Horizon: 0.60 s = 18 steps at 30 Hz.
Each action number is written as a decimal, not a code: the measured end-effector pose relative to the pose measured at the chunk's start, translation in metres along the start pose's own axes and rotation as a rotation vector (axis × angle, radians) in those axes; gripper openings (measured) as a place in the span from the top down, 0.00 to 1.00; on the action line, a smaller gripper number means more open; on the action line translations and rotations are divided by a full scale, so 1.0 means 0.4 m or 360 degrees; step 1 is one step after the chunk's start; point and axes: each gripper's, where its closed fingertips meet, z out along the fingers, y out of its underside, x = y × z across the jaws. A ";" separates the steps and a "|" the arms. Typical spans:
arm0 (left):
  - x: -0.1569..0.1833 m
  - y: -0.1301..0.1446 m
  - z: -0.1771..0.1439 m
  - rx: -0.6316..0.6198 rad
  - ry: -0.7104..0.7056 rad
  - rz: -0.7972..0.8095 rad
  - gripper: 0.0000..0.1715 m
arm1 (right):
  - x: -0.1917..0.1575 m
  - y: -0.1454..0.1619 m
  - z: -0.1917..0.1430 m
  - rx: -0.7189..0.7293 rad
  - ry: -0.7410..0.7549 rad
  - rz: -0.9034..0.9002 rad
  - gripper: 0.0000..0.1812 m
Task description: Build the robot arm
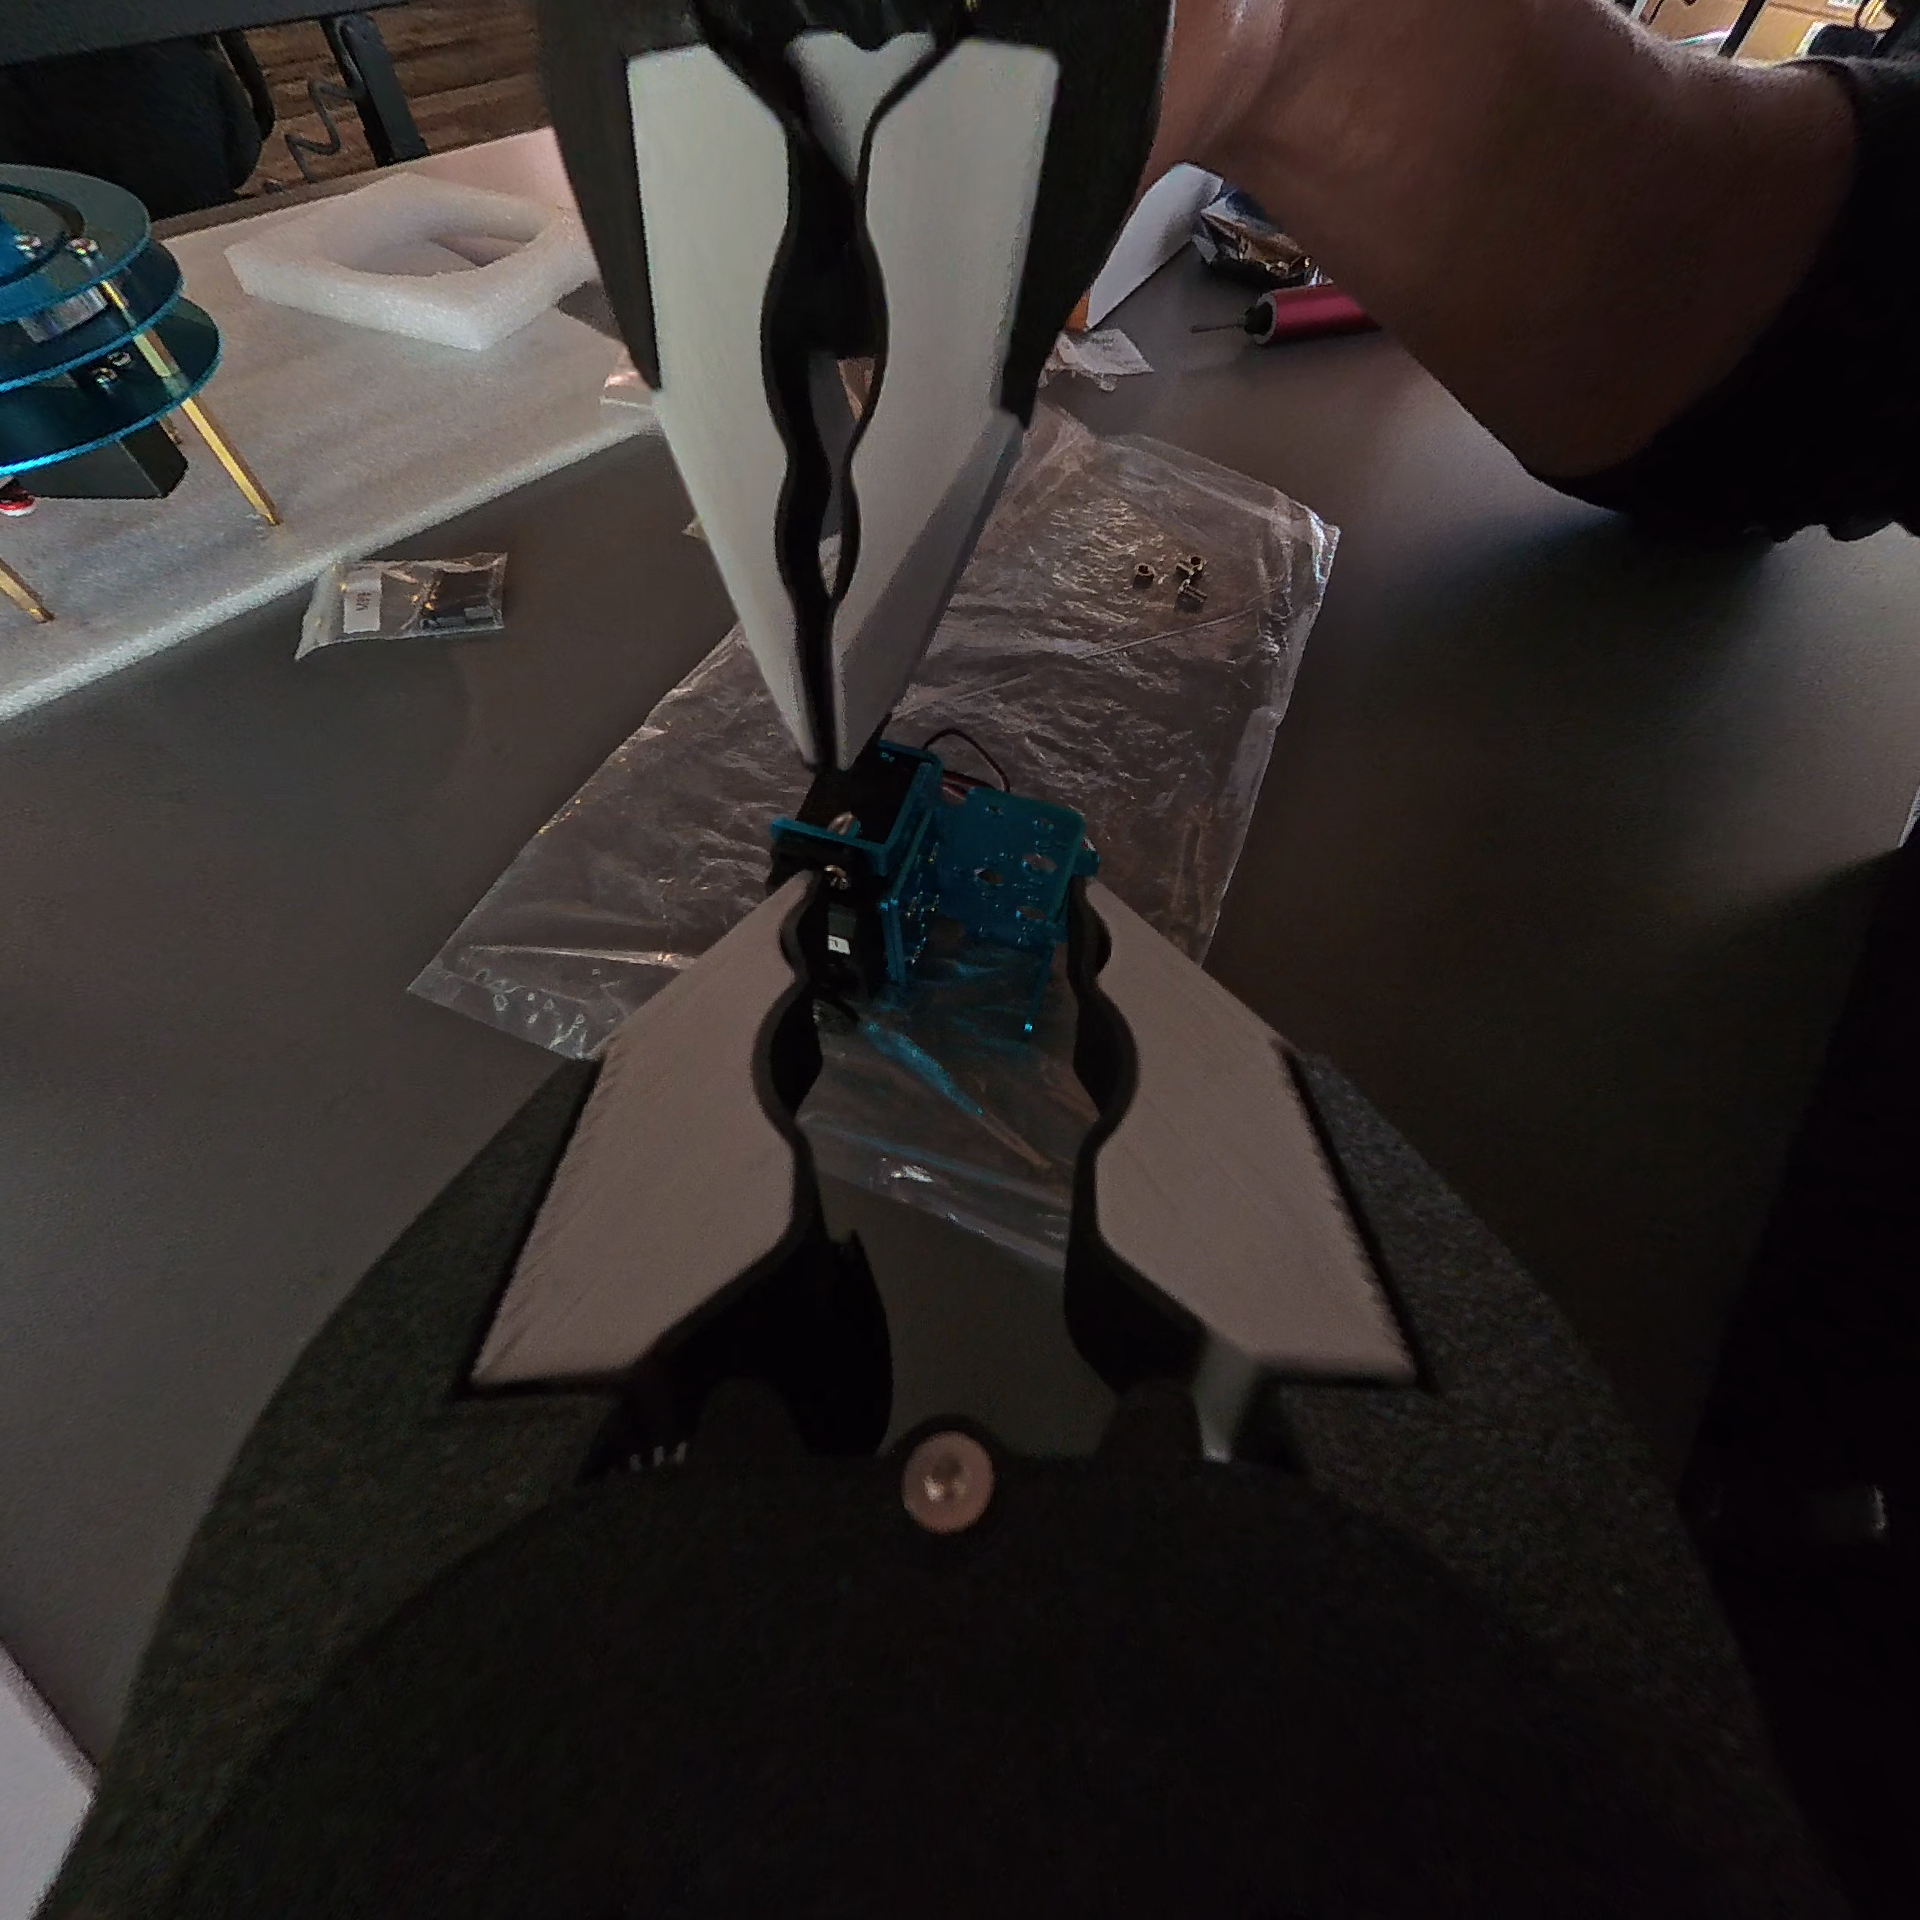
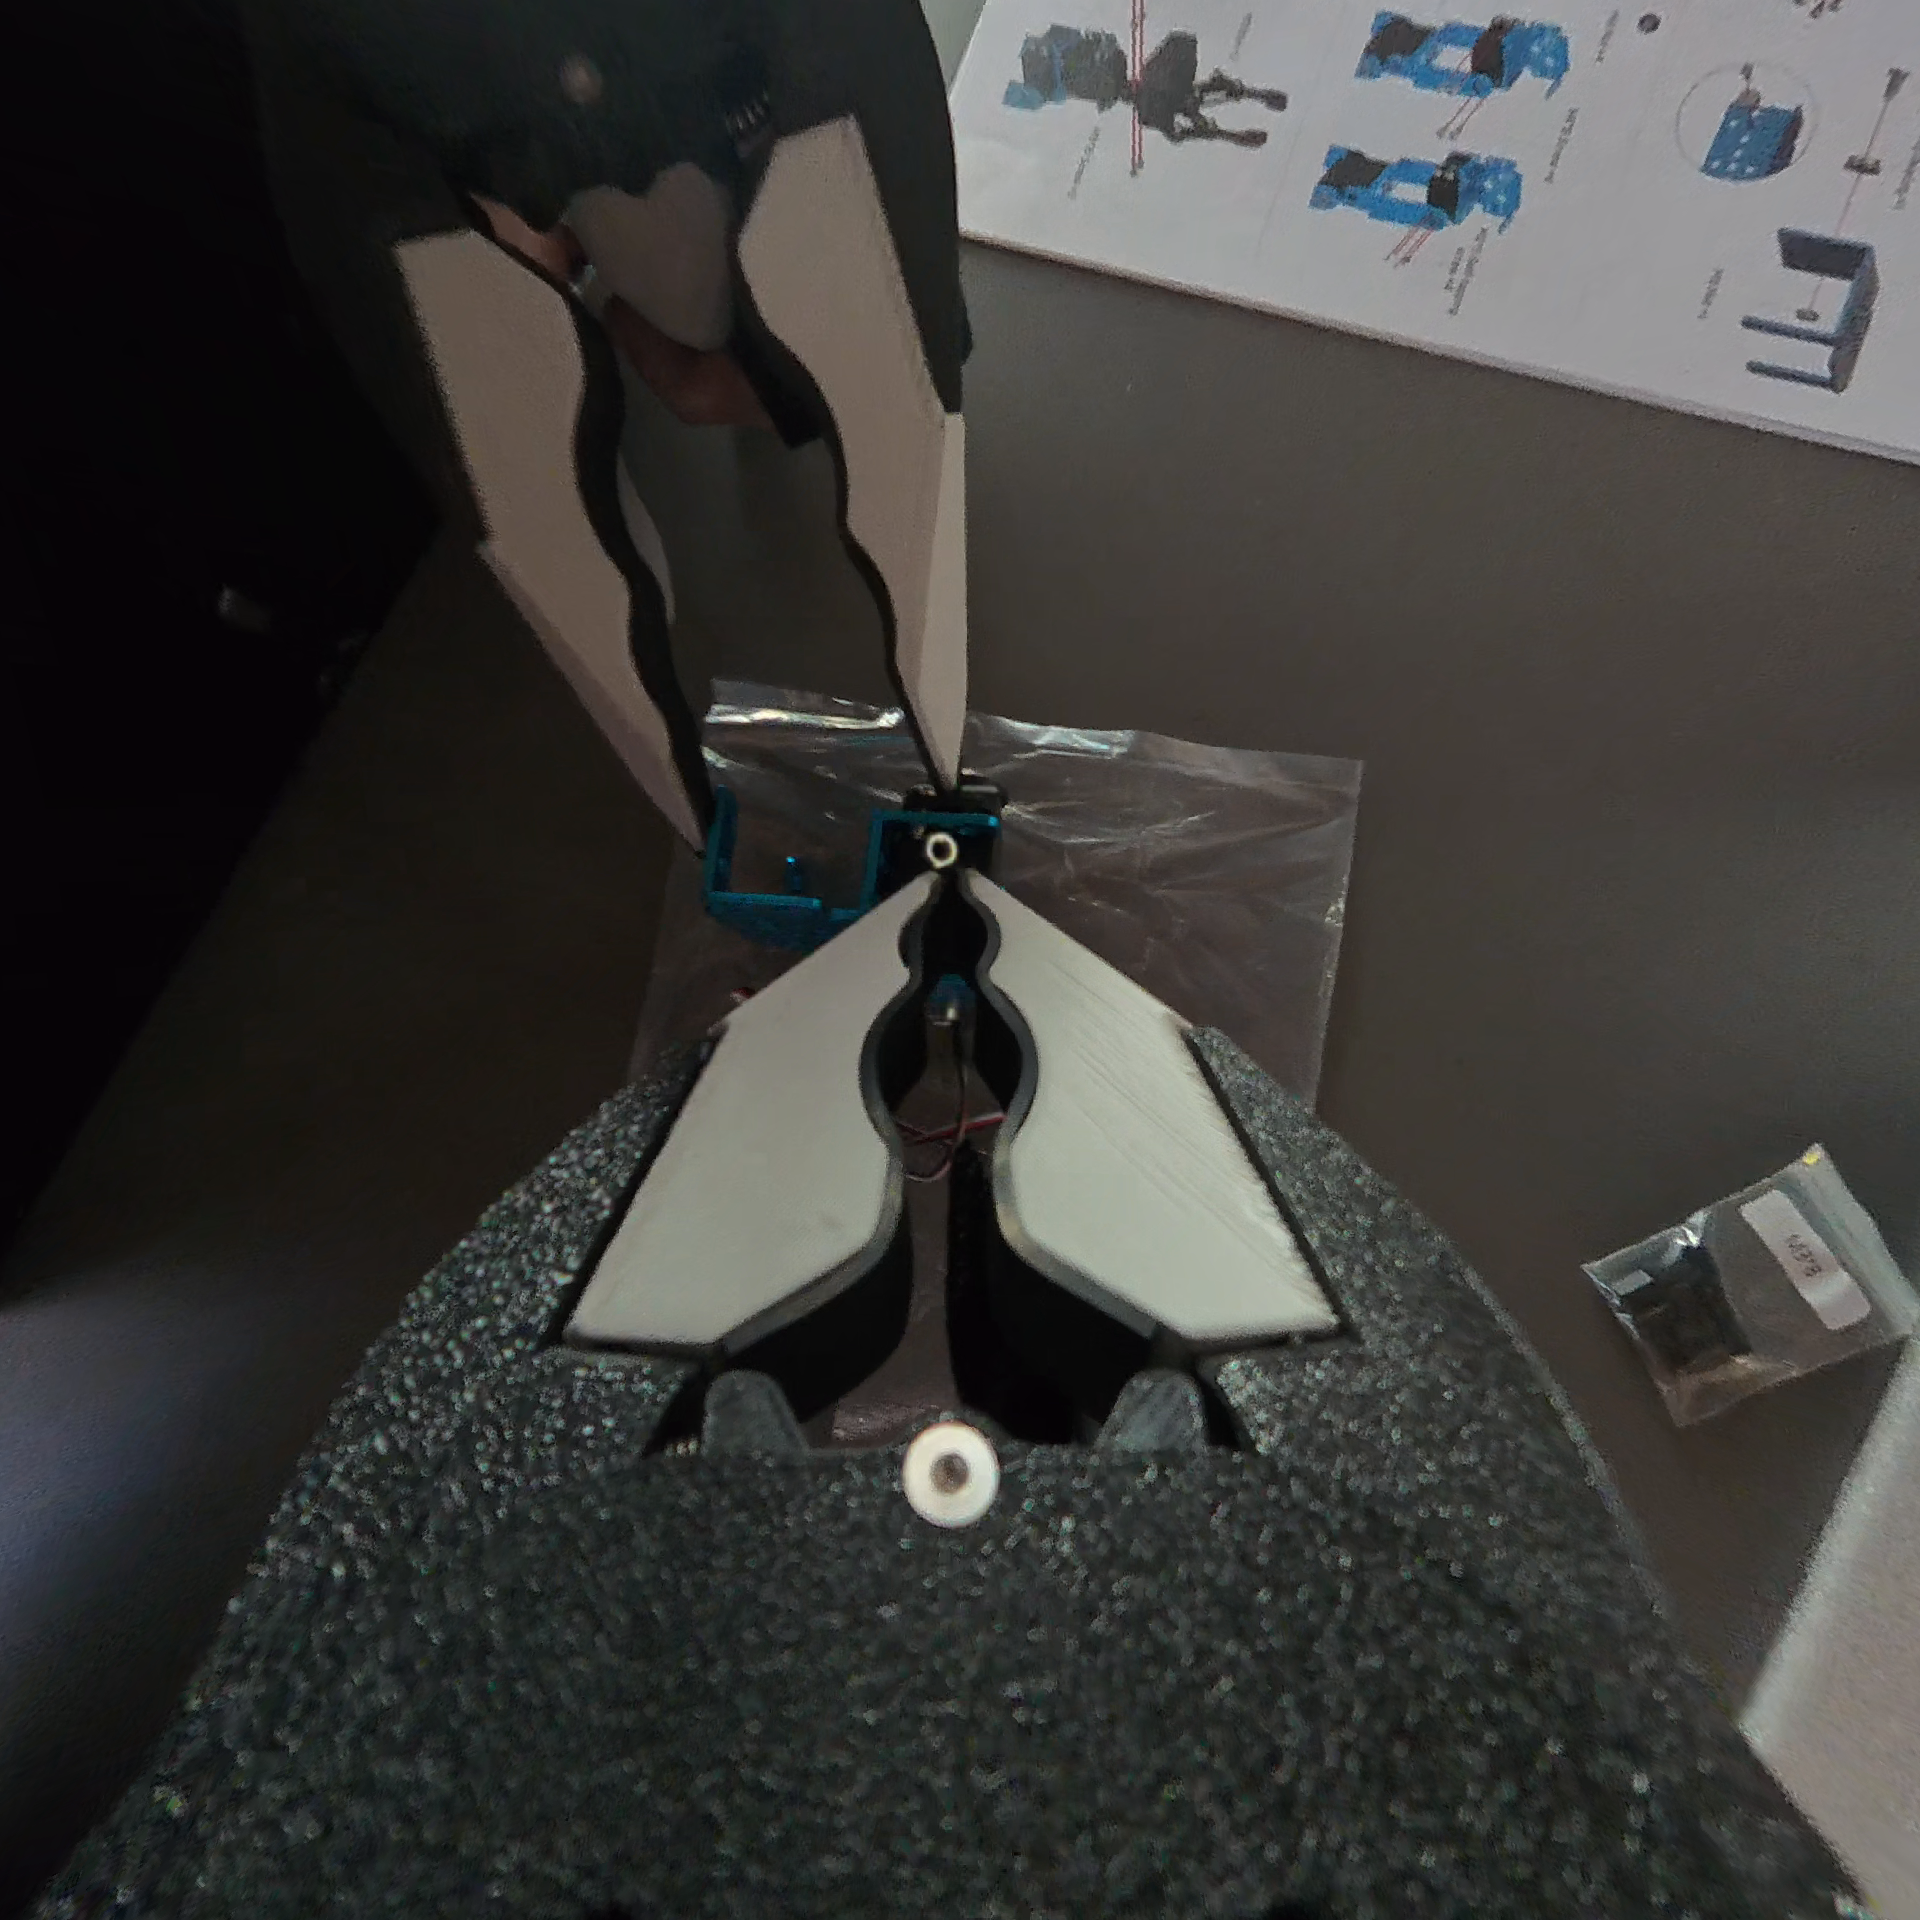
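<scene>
A blue metal bracket (image 1: 997,873) with a black servo (image 1: 883,790) mounted in it stands on a clear plastic bag (image 1: 1091,644). My left gripper (image 1: 940,894) is shut on it. One pad lies on the servo side and the other on the blue plate's far edge. In the right wrist view this gripper (image 2: 821,810) comes down from above and straddles the bracket (image 2: 769,904). My right gripper (image 2: 943,881) is shut with nothing seen between its tips, just short of a small silvery ring (image 2: 940,852) on the servo's flange. In the left wrist view its tips (image 1: 826,758) meet at the servo's top.
Small brass standoffs (image 1: 1169,577) lie on the bag. A small parts bag (image 2: 1756,1299) is to the right and an instruction sheet (image 2: 1455,187) lies behind. White foam (image 1: 416,265), a blue tiered disc model (image 1: 94,312) and a red cylinder (image 1: 1314,312) are farther off. A person's arm (image 1: 1507,229) is at upper right. My left and right fingertips are right by each other. The blue tiered disc model (image 1: 94,312) is about 25 cm from both grippers' fingertips.
</scene>
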 end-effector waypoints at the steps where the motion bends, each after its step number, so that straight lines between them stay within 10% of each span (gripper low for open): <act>1: 0.000 0.000 0.000 0.0000 0.0000 -0.0002 0.73 | -0.002 -0.004 -0.004 0.0026 -0.0012 0.0006 1.00; 18: 0.001 0.000 0.001 -0.0004 -0.0013 0.0020 0.73 | 0.002 -0.003 0.030 -0.0035 -0.0049 -0.0037 0.97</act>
